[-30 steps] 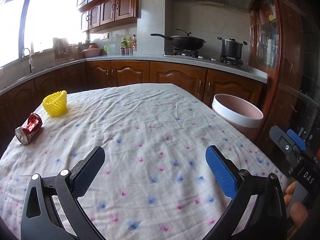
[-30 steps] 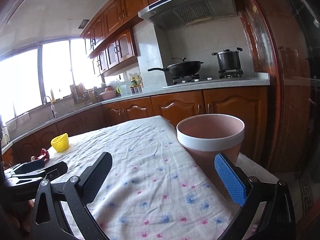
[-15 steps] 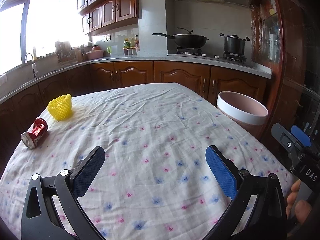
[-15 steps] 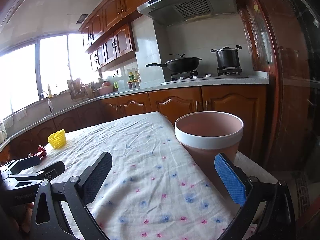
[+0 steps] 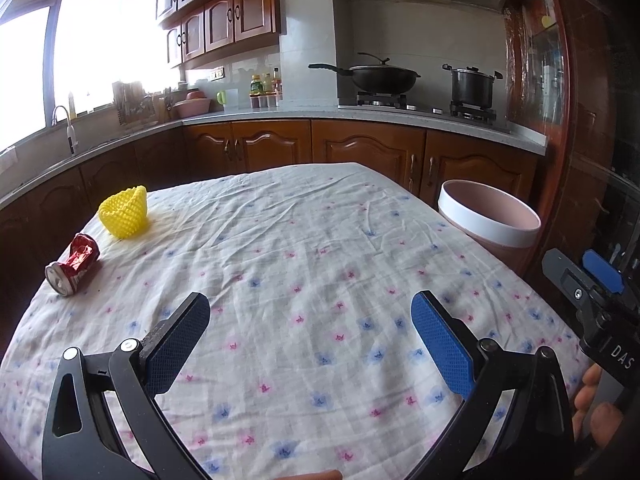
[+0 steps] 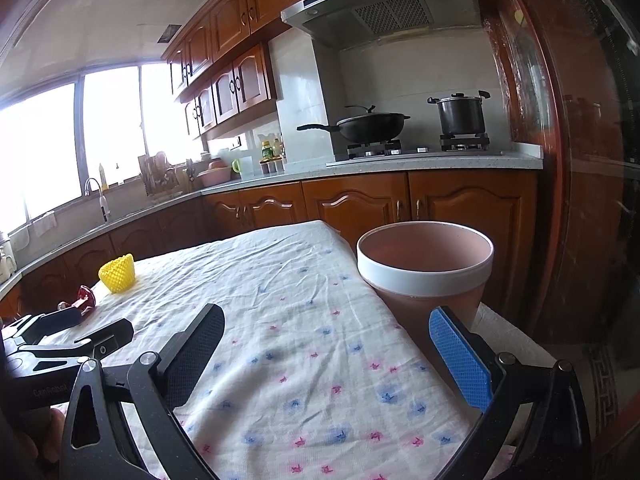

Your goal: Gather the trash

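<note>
I hold my left gripper (image 5: 310, 330) and right gripper (image 6: 326, 350) spread wide, both empty. Over the last second my left view has swung, bringing the crushed red can (image 5: 73, 267) and yellow foam net (image 5: 125, 212) inward at ten o'clock on the tablecloth (image 5: 320, 272). The pink bin (image 6: 425, 266) waits at two o'clock.

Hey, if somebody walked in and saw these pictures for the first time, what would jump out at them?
Probably the bright yellow foam net at the far left of the flowered tablecloth, with the crushed red can lying on its side nearer the edge. Next, the pink bin with a white rim standing beside the table's right edge. Both the left gripper and right gripper are open and empty.
</note>
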Available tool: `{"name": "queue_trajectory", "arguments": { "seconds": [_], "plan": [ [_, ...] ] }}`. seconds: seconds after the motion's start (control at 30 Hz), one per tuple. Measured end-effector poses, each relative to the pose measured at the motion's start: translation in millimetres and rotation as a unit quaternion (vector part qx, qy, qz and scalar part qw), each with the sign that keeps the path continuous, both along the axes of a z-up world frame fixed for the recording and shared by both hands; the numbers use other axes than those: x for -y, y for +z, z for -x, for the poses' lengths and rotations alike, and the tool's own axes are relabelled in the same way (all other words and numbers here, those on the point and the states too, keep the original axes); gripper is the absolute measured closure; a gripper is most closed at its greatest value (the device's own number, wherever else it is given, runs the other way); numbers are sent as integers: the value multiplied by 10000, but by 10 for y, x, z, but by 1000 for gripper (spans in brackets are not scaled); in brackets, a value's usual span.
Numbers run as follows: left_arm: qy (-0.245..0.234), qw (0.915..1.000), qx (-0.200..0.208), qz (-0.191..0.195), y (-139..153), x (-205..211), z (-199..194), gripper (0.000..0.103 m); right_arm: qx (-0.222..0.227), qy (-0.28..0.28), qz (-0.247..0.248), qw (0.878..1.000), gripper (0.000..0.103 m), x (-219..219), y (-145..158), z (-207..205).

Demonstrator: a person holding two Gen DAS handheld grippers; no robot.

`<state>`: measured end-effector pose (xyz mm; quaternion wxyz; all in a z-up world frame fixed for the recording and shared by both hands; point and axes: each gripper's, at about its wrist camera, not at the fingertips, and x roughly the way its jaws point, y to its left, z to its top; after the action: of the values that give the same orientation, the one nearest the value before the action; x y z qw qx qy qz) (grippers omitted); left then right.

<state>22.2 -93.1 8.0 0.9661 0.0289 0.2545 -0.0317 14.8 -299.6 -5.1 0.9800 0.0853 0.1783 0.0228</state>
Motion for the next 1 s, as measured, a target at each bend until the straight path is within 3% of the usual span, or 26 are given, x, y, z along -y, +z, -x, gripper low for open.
{"name": "queue_trajectory", "arguments": {
  "seconds": [1.0],
  "plan": [
    [-34,10000,35,43,22,0,25,0,65,15,-37,10000,0,-5,56,51]
  ]
}}
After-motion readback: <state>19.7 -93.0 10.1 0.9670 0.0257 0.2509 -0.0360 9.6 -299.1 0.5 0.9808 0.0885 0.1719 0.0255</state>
